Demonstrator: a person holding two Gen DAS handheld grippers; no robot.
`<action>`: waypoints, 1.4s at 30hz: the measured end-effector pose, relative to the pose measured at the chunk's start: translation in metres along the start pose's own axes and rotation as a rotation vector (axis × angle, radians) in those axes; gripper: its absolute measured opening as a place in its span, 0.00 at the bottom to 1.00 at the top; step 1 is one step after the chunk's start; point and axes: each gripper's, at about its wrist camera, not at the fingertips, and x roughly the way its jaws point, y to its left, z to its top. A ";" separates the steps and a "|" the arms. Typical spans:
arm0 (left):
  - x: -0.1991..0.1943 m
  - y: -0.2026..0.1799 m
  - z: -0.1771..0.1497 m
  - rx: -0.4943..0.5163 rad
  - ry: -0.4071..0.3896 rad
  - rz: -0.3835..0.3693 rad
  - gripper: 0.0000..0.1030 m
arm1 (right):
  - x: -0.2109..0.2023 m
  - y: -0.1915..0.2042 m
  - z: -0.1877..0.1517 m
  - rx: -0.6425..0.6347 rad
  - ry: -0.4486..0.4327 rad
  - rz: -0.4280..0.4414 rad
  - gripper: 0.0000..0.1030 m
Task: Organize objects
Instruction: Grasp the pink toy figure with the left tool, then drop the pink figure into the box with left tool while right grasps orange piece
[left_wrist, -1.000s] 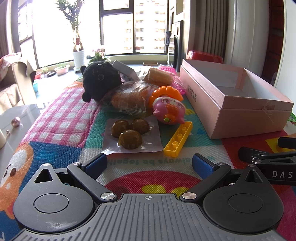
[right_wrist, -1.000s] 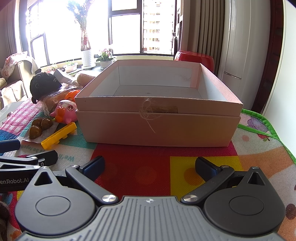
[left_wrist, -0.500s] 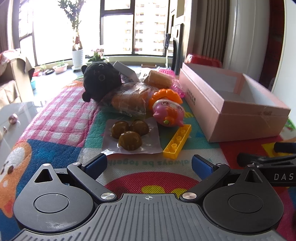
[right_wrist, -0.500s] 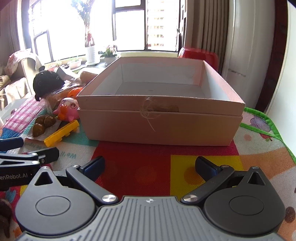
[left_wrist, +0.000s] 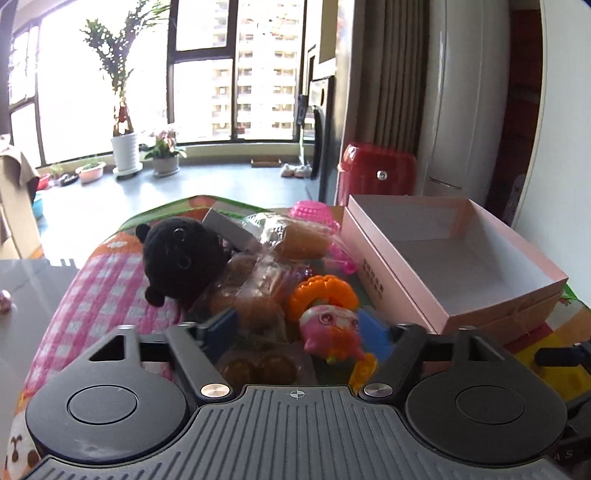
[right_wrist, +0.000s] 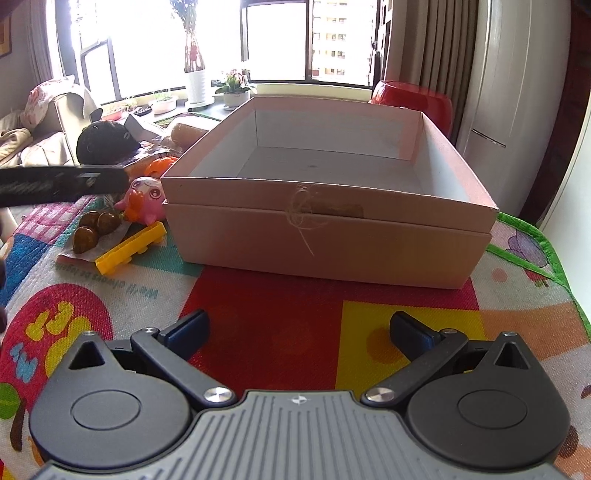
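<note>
An open pink box (left_wrist: 454, 266) (right_wrist: 332, 184) stands empty on the colourful mat. Left of it lies a pile: a black plush (left_wrist: 181, 258), wrapped bread (left_wrist: 255, 291), an orange ring (left_wrist: 323, 291), a pink toy (left_wrist: 328, 332) (right_wrist: 144, 199), a packet of brown balls (left_wrist: 258, 365) (right_wrist: 92, 229) and a yellow brick (right_wrist: 131, 247). My left gripper (left_wrist: 299, 332) is open, raised over the pile with the pink toy between its fingers' line of sight. It shows as a dark bar in the right wrist view (right_wrist: 62, 182). My right gripper (right_wrist: 299, 332) is open and empty before the box.
A pink basket (left_wrist: 314, 212) and a grey box (left_wrist: 225, 229) lie behind the pile. A red stool (left_wrist: 376, 177) stands beyond the table. The mat's green edge (right_wrist: 535, 243) marks the table's right side. A grey side table (left_wrist: 29, 280) is at left.
My left gripper has risen and moved forward over the toy pile; the brown balls and yellow brick now sit just under its fingers. My right gripper has lifted slightly and stays open.
</note>
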 end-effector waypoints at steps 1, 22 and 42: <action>0.006 -0.001 0.002 0.004 0.014 -0.010 0.54 | -0.001 -0.001 -0.001 0.000 -0.002 0.004 1.00; 0.000 -0.004 -0.014 -0.025 0.084 -0.221 0.51 | -0.004 -0.001 -0.002 0.008 -0.012 0.004 1.00; -0.103 0.061 -0.094 -0.019 0.179 -0.246 0.50 | -0.038 0.087 0.026 -0.167 -0.057 0.358 1.00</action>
